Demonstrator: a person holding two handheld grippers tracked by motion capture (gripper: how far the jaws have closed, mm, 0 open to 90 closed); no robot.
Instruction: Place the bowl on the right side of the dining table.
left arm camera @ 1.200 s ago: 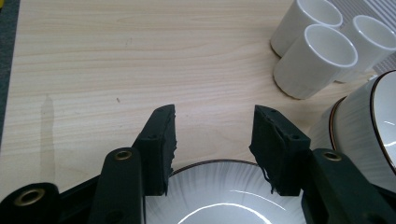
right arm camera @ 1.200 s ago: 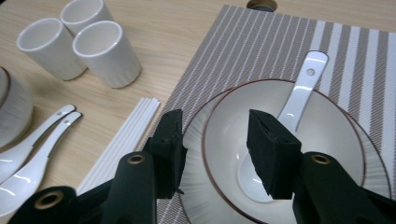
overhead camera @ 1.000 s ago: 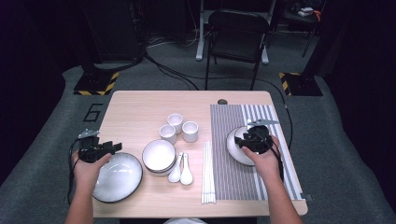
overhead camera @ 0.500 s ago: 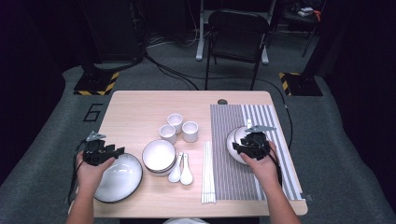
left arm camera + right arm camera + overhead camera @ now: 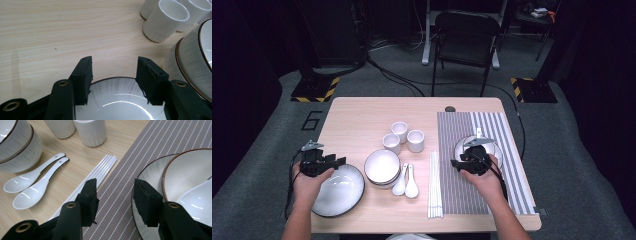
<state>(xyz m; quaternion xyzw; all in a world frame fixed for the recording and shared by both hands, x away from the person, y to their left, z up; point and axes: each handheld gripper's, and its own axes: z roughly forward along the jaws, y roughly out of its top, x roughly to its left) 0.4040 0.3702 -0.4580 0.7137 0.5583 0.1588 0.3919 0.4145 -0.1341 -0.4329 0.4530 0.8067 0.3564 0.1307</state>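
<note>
Plates set the scene: the left hand-held gripper (image 5: 113, 75) hovers released, jaws just opened wider and straddling the far rim of the big plate (image 5: 117, 100) directly beneath it. The right hand-held gripper (image 5: 115, 197) is likewise unclenched, its plate (image 5: 150, 180) just rightward, rim seemingly beside one jaw, apparently untouched.

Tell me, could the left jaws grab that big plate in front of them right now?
Probably yes. The left gripper hangs open right over the near rim of the big plate, with nothing between its jaws and that rim. The stacked bowls stand off to one side, apart from it.
</note>
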